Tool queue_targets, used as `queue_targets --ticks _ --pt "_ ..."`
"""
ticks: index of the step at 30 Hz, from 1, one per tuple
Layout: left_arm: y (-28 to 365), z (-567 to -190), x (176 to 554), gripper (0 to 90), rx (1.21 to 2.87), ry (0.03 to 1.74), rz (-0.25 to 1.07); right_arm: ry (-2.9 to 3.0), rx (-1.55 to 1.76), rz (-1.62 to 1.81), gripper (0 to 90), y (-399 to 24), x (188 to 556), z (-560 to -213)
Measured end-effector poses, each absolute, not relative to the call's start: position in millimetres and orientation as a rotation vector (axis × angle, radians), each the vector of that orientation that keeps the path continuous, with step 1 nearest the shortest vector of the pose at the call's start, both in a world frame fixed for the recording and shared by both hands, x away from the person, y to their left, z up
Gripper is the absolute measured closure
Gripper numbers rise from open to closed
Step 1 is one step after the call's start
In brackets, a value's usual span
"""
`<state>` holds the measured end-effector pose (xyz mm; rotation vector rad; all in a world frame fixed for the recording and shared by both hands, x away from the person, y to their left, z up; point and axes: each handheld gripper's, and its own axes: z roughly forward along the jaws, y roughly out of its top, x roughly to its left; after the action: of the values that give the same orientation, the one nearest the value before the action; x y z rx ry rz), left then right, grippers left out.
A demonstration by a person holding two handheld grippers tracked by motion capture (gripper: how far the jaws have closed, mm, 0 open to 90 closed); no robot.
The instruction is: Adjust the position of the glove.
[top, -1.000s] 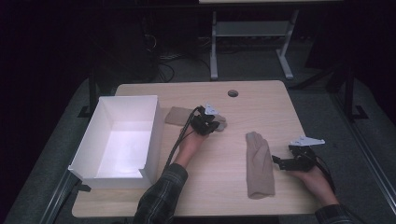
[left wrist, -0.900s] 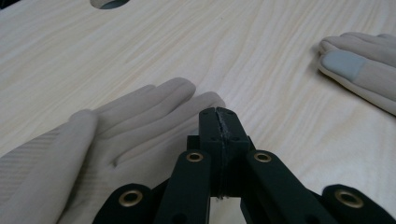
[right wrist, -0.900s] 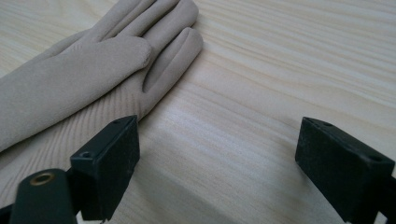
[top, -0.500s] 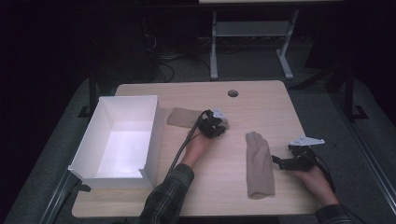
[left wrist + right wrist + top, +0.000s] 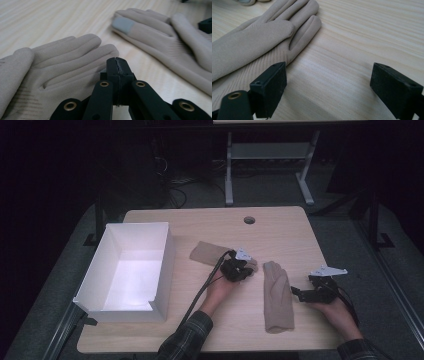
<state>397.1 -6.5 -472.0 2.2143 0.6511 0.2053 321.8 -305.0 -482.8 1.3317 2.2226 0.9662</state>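
A light wooden desk (image 5: 210, 325) carries a white box (image 5: 112, 270) and two beige gloves. Left tongs (image 5: 117, 65), fully closed and empty, sit over the left glove (image 5: 60, 62). Right tongs (image 5: 328, 82) stand wide open, empty, beside the right glove (image 5: 262, 37). Risk: closed jaws would push the fabric rather than grasp it.

We find bare wood along the upper edge and lower centre of the light wooden table (image 5: 280, 222) in the high view. The open white cardboard box (image 5: 131, 265) walls off the left side. Two flat beige fabric gloves, one at centre (image 5: 210, 253) and one right of centre (image 5: 278, 296), leave a narrow strip between them.
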Motion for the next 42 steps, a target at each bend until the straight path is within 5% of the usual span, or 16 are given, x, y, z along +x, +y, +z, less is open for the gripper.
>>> queue_targets --ticks 10,25,33,42 --pt "21 -449 408 89.7 2.198 0.666 0.258 2.223 1.329 0.966 13.4 -305 322 -483" --pt "95 -454 439 89.7 2.145 0.938 0.406 2.222 1.327 0.968 13.4 -305 322 -483" --pt "105 -462 442 89.6 2.183 1.016 0.484 2.223 1.327 0.967 13.4 -305 322 -483" --pt "105 -465 431 89.7 2.195 1.041 0.423 2.222 1.329 0.968 13.4 -305 322 -483"
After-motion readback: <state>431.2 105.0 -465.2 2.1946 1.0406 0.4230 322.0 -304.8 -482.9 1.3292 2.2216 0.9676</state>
